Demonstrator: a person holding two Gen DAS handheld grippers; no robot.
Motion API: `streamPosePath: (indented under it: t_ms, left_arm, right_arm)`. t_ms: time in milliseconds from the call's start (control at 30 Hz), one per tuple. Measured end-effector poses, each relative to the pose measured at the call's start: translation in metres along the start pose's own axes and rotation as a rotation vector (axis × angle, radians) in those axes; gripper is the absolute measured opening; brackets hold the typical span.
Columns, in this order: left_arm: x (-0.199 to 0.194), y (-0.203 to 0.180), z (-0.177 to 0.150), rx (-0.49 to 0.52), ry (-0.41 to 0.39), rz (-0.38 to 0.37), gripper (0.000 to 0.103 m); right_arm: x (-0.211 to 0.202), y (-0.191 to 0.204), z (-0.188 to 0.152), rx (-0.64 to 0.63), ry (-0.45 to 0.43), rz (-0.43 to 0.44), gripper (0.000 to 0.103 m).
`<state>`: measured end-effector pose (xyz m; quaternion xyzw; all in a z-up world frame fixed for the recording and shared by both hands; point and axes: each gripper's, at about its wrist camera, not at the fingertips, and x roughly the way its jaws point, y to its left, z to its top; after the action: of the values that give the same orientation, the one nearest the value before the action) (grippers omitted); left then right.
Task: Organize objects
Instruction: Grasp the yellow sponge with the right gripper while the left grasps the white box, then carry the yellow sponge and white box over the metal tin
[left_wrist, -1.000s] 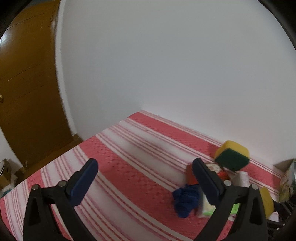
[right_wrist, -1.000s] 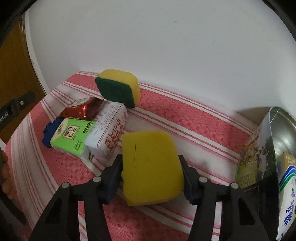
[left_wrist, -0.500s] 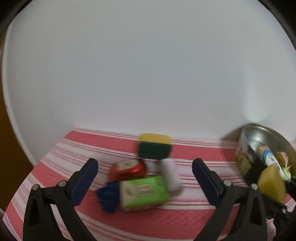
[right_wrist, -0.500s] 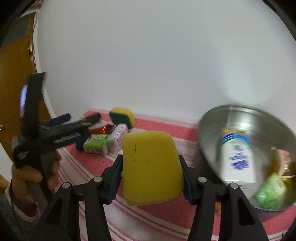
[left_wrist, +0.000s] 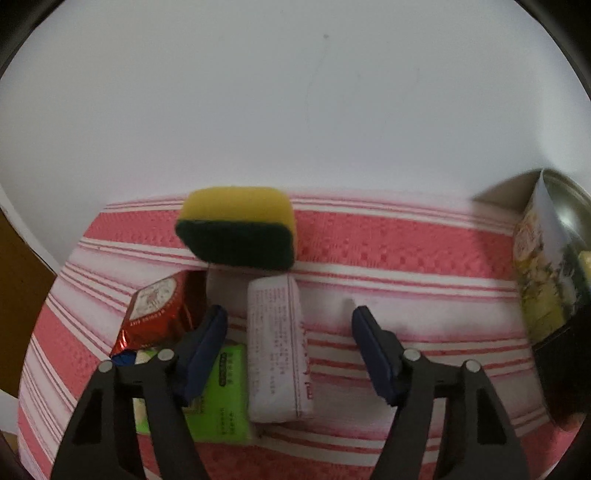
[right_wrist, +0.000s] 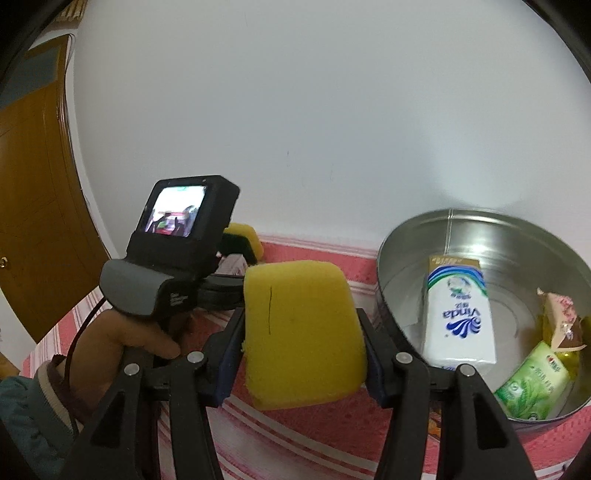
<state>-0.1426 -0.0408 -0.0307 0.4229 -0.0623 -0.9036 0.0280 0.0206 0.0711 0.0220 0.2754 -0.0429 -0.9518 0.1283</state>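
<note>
Left gripper (left_wrist: 290, 350) hides blue thing (left_wrist: 123, 359) (identity unclear).

Black gripper (right_wrist: 303, 347) frames, blue-padded jaws, silver screws; teal sleeve (right_wrist: 26, 417), striped cuff.

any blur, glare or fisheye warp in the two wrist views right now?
Left wrist view: mild softness, striped pink cloth bows with fisheye warp, black vignette in the corners. Right wrist view: sharper, bright patch on the white wall above the shiny round metal tin, brown door curves strongly.
</note>
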Motion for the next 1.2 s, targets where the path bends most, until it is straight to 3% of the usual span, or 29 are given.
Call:
streamPosePath:
  t_ms: [33, 67, 133, 267, 467, 633, 967, 1200]
  left_arm:
    - [-0.001, -0.002, -0.001, 0.010, 0.001, -0.011, 0.059]
    - [-0.003, -0.002, -0.002, 0.010, -0.002, -0.038, 0.042]
    - [-0.006, 0.002, -0.005, -0.015, 0.003, -0.073, 0.022]
    - [-0.023, 0.022, -0.012, -0.129, -0.043, -0.221, 0.022]
    - [-0.082, 0.025, -0.025, -0.177, -0.290, -0.351, 0.022]
    - [-0.117, 0.009, -0.036, -0.161, -0.364, -0.313, 0.022]
    - [-0.136, 0.008, -0.052, -0.226, -0.332, -0.264, 0.022]
    - [-0.131, -0.006, -0.056, -0.180, -0.365, -0.203, 0.022]
  right_arm:
    - [0.002, -0.001, 0.000, 0.002, 0.007, 0.000, 0.058]
    - [0.003, -0.001, 0.000, 0.003, 0.012, 0.000, 0.058]
    - [0.001, -0.004, -0.002, 0.005, 0.009, -0.008, 0.058]
    - [-0.005, -0.004, 0.000, 0.007, -0.035, -0.026, 0.058]
    - [-0.029, -0.008, 0.010, -0.009, -0.177, -0.112, 0.058]
    - [-0.029, -0.012, 0.013, -0.004, -0.195, -0.161, 0.058]
    - [-0.031, -0.020, 0.014, 0.033, -0.203, -0.192, 0.058]
    - [-0.031, -0.020, 0.014, 0.009, -0.229, -0.221, 0.058]
